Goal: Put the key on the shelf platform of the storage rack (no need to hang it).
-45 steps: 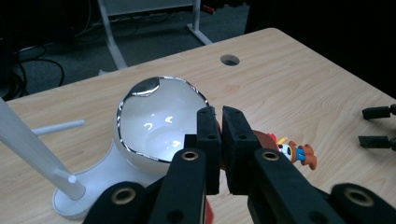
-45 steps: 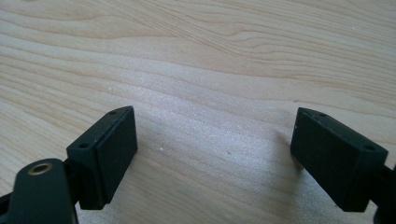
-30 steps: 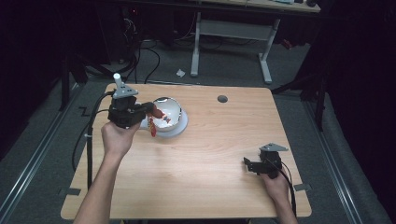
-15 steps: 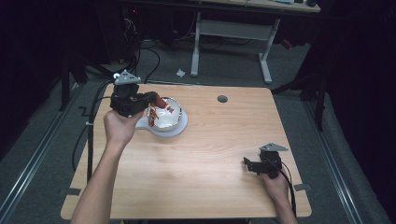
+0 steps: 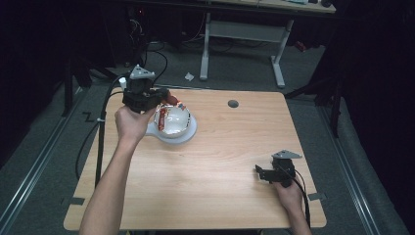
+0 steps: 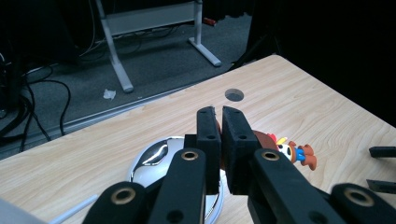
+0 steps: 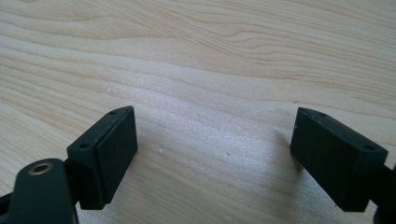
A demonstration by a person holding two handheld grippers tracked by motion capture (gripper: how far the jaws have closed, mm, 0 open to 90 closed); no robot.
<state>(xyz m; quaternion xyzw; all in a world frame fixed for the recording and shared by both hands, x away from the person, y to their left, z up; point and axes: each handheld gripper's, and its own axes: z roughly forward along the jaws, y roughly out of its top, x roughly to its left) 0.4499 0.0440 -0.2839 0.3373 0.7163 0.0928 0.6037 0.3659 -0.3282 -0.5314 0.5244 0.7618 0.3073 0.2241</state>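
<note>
Left claw (image 6: 218, 140) hovered over shiny bowl (image 5: 172, 119) at worktop (image 5: 210, 166) far-left, jaws clamped on small toy figure (image 6: 293, 151), toy held above bowl rim. Bowl sat on white plate (image 5: 188, 134). Right claw (image 7: 215, 154) near right edge, jaws wide apart, low over bare wood.

Mostly matt stuff here, one shiny bowl

The table (image 5: 205, 171) is seen as pale wood-grain, smooth and matt. The bowl (image 5: 171, 120) looks like polished metal, mirror-glossy, and it's sat on a plate (image 5: 188, 134) that reads as matt white plastic. The toy figure (image 6: 292, 151) comes across as painted plastic with a slight sheen. Both the left gripper (image 6: 219, 140) and right gripper (image 7: 215, 154) are finished in matt black plastic, brass-looking rivets included. Dull grey carpet-like floor (image 5: 235, 73) is seen behind.
</note>
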